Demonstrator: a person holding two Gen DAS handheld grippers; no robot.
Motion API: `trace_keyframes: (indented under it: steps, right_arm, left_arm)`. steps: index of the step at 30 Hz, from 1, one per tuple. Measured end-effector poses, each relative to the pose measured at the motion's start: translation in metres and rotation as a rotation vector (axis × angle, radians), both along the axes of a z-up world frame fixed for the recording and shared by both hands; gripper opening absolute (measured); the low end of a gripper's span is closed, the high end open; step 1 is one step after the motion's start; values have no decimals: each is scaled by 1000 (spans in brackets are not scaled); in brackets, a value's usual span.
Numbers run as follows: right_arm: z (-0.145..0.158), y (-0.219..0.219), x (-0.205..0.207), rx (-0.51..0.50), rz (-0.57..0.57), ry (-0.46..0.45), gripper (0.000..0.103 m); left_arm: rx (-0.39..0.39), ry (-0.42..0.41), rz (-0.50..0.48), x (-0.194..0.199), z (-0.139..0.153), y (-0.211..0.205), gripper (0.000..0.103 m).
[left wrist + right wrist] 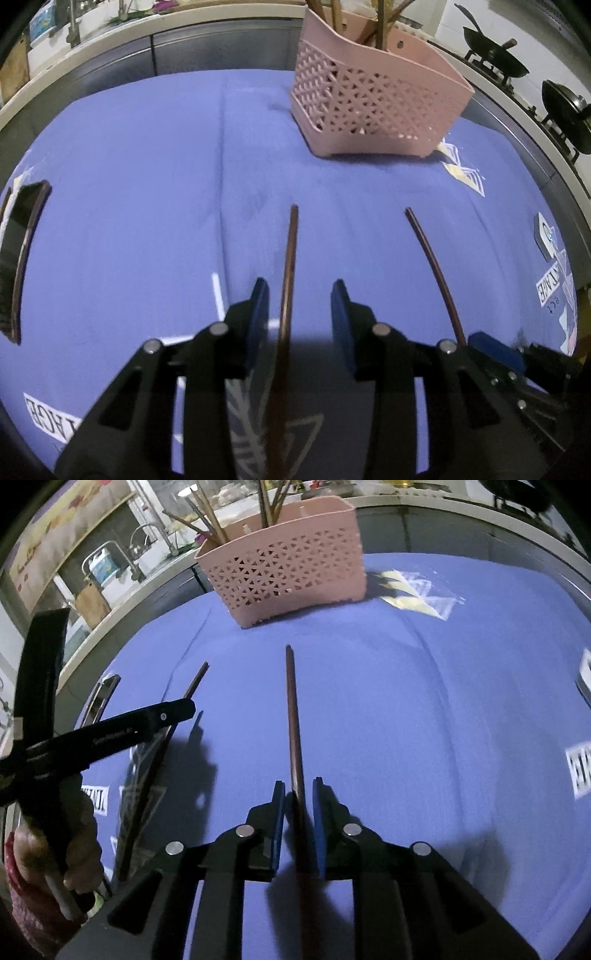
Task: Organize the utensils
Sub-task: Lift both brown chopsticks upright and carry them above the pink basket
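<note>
Chopsticks lie apart on the blue-clothed surface [129, 184], tips toward its far edge: one chopstick [289, 266] runs between the parted pads of the left tongs [300, 306], untouched by either; a second chopstick [294, 731] lies in the narrow gap of the right tongs [298, 801], not clamped. The pink perforated basket [369, 107], holding more chopsticks, stands near the far edge.
</note>
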State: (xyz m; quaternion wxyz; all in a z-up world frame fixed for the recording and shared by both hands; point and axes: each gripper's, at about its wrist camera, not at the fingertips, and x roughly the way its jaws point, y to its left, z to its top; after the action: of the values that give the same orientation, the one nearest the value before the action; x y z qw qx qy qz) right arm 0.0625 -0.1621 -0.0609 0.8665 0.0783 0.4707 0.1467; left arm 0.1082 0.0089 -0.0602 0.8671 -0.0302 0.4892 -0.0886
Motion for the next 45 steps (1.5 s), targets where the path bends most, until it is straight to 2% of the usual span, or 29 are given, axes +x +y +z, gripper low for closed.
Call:
trace_keyframes:
  steps: [6, 12, 17, 24, 27, 30, 32, 33, 34, 36, 38, 45]
  right_arm:
    - [5, 17, 42, -66, 41, -14, 19]
    - [8, 21, 71, -63, 69, -5, 20]
    - [7, 24, 71, -96, 109, -46, 22]
    - [5, 21, 69, -80, 132, -81, 23]
    - [5, 28, 69, -129, 134, -106, 23]
    - [4, 40, 66, -198, 143, -141, 21]
    - [3, 45, 66, -190, 159, -140, 5]
    - [4, 47, 66, -198, 151, -138, 5]
    - [4, 49, 67, -200, 151, -136, 5]
    - [6, 48, 67, -160, 152, -113, 5]
    - [12, 43, 62, -116, 145, -124, 5]
    - [67, 24, 21, -2, 133, -324, 5]
  left_arm:
    - [40, -13, 13, 10, 1, -5, 34]
    - [72, -43, 11, 12, 1, -7, 34]
    - [89, -60, -4, 14, 0, -7, 34]
    - [119, -90, -19, 10, -2, -3, 34]
    - [116, -86, -14, 12, -1, -2, 34]
    - [133, -90, -9, 12, -2, -4, 31]
    - [125, -88, -20, 14, -1, -7, 16]
    - [123, -84, -22, 16, -1, -9, 13]
    - [116, -79, -26, 17, 0, -11, 5]
    - [90, -62, -29, 20, 1, -10, 4]
    - [27, -39, -31, 20, 4, -6, 4]
    - [-207, -213, -33, -15, 69, 21, 4]
